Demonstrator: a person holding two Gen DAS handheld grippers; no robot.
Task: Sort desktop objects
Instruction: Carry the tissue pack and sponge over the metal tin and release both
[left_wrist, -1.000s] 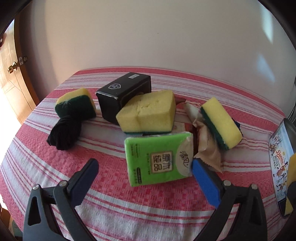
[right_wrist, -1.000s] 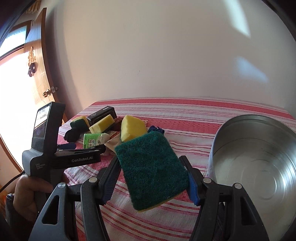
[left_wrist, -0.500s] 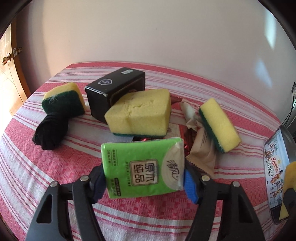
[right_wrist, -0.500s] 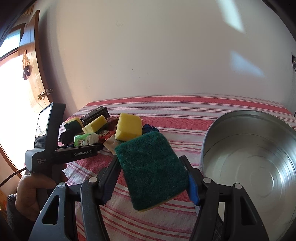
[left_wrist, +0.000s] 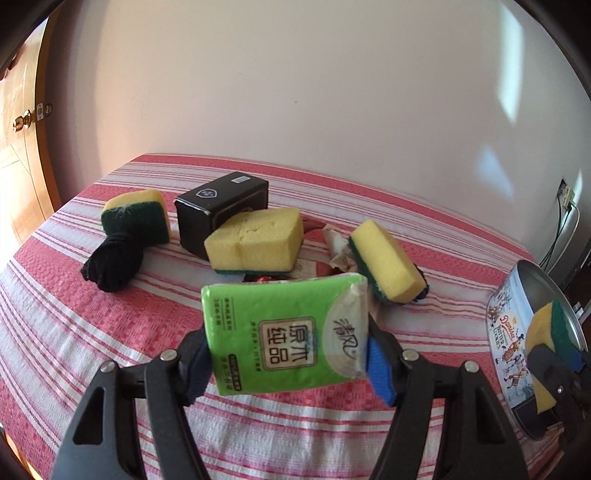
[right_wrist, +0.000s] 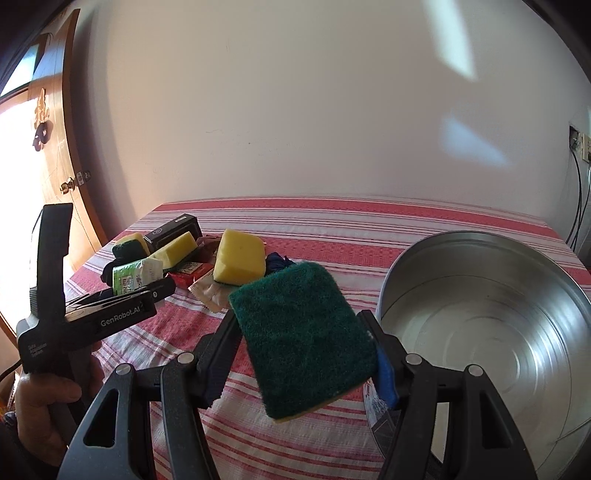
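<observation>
My left gripper is shut on a green tissue pack, which hangs tilted above the striped cloth. The right wrist view shows the same pack at the left gripper's tip. My right gripper is shut on a sponge, its dark green scouring side up and a yellow edge below. This sponge hangs just left of an open round metal tin. From the left wrist view the held sponge shows at the tin's printed wall.
On the red-and-white cloth behind the pack lie a black box, a big yellow sponge, two smaller sponges, a black cord bundle and crumpled wrappers. A hand holds the left gripper. A wall rises behind the table.
The left gripper closed on the green tissue pack and lifted it off the cloth. The right gripper kept its sponge and turned slightly toward the tin.
</observation>
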